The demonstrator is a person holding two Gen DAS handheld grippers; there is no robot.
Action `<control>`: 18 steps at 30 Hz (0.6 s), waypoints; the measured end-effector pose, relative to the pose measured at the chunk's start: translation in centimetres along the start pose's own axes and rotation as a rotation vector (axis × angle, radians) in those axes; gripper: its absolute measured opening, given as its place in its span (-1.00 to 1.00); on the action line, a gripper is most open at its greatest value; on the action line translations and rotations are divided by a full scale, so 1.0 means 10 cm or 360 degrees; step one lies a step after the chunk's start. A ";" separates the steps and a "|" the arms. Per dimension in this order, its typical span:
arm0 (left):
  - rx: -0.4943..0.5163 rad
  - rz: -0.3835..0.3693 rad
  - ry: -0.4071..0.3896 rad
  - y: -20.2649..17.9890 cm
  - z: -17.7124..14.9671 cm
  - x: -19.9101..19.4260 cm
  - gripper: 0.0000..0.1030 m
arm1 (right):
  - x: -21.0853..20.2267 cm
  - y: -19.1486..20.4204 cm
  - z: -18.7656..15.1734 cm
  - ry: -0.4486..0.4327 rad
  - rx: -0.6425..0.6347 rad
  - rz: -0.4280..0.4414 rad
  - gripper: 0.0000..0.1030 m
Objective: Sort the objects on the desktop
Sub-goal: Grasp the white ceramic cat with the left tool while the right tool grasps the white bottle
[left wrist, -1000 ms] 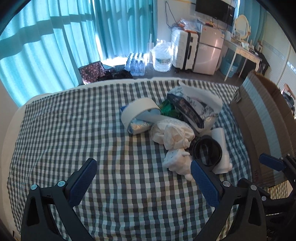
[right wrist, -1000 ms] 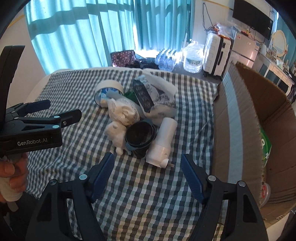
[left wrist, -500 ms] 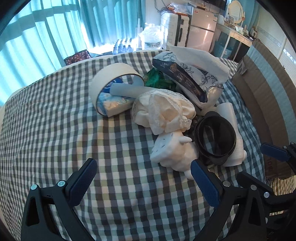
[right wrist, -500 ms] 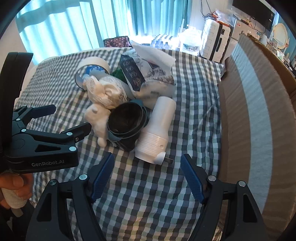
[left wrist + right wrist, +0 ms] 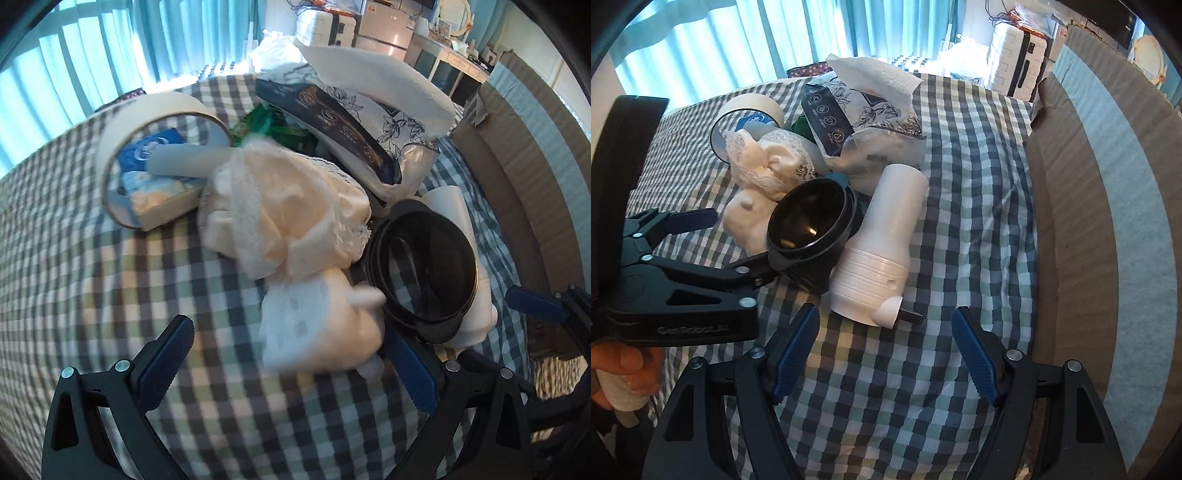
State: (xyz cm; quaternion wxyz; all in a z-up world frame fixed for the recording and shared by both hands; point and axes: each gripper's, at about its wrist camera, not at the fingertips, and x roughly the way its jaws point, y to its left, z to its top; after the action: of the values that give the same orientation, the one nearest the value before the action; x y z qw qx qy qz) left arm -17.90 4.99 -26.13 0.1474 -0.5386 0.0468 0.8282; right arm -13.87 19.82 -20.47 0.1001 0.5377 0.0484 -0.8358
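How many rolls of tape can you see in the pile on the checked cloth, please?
1. A single cream tape roll stands on edge at the pile's far left side, ringing a blue packet. Others may be hidden beneath the tissue pack or lace cloth.

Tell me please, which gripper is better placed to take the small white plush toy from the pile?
Left. The left gripper is open with the white plush toy between its fingers. The right gripper is open over bare checked cloth, nearer the white bottle.
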 end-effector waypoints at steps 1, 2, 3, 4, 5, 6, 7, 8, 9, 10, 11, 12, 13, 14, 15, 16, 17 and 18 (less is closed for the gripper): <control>0.0000 -0.0002 -0.0006 -0.01 0.01 0.03 1.00 | 0.02 -0.01 0.00 0.0000 0.0004 0.0002 0.44; 0.0005 0.0005 -0.0019 -0.01 0.01 0.06 1.00 | 0.03 -0.01 0.01 0.0002 0.0007 0.0004 0.44; 0.0012 0.0021 -0.0033 -0.02 0.02 0.08 1.00 | 0.05 -0.01 0.01 0.0003 0.0009 0.0003 0.44; 0.0022 0.0041 -0.0045 -0.03 0.02 0.10 1.00 | 0.06 -0.02 0.01 0.0003 0.0011 0.0001 0.44; 0.0027 0.0054 -0.0056 -0.04 0.01 0.12 1.00 | 0.08 -0.02 0.02 0.0005 0.0013 -0.0003 0.44; 0.0025 0.0051 -0.0069 -0.03 0.00 0.12 1.00 | 0.09 -0.01 0.03 0.0003 0.0016 -0.0006 0.44; 0.0024 0.0044 -0.0082 -0.02 -0.01 0.12 1.00 | 0.11 0.00 0.04 0.0007 0.0010 -0.0014 0.44; 0.0028 0.0038 -0.0092 -0.01 -0.03 0.11 0.99 | 0.13 0.02 0.05 0.0008 -0.0003 -0.0022 0.44; 0.0036 0.0035 -0.0099 -0.01 -0.05 0.11 0.95 | 0.14 0.05 0.06 0.0008 -0.0022 -0.0028 0.44; 0.0040 0.0032 -0.0104 0.00 -0.06 0.10 0.93 | 0.16 0.07 0.06 0.0010 -0.0037 -0.0032 0.44; 0.0040 0.0028 -0.0110 0.01 -0.08 0.09 0.87 | 0.18 0.09 0.06 0.0013 -0.0048 -0.0031 0.44; 0.0037 0.0025 -0.0116 0.03 -0.09 0.08 0.79 | 0.19 0.10 0.07 0.0014 -0.0051 -0.0032 0.44; 0.0029 0.0021 -0.0121 0.05 -0.10 0.07 0.74 | 0.20 0.11 0.08 0.0010 -0.0051 -0.0037 0.44; 0.0017 0.0015 -0.0125 0.08 -0.11 0.05 0.63 | 0.21 0.11 0.08 0.0000 -0.0049 -0.0051 0.44; 0.0002 0.0011 -0.0129 0.11 -0.12 0.04 0.48 | 0.21 0.10 0.09 -0.0010 -0.0045 -0.0066 0.44; -0.0020 0.0007 -0.0133 0.16 -0.13 0.02 0.40 | 0.21 0.09 0.10 -0.0016 -0.0040 -0.0076 0.44; -0.0044 -0.0005 -0.0135 0.21 -0.13 0.01 0.28 | 0.22 0.09 0.11 -0.0018 -0.0034 -0.0077 0.44; -0.0065 -0.0031 -0.0135 0.26 -0.13 0.00 0.24 | 0.23 0.07 0.13 -0.0016 -0.0023 -0.0071 0.44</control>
State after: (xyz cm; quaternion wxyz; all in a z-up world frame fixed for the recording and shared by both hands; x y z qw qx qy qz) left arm -17.50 2.25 -26.87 0.1462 -0.5065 0.0183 0.8496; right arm -15.79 18.66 -21.99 0.0856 0.5317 0.0657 -0.8400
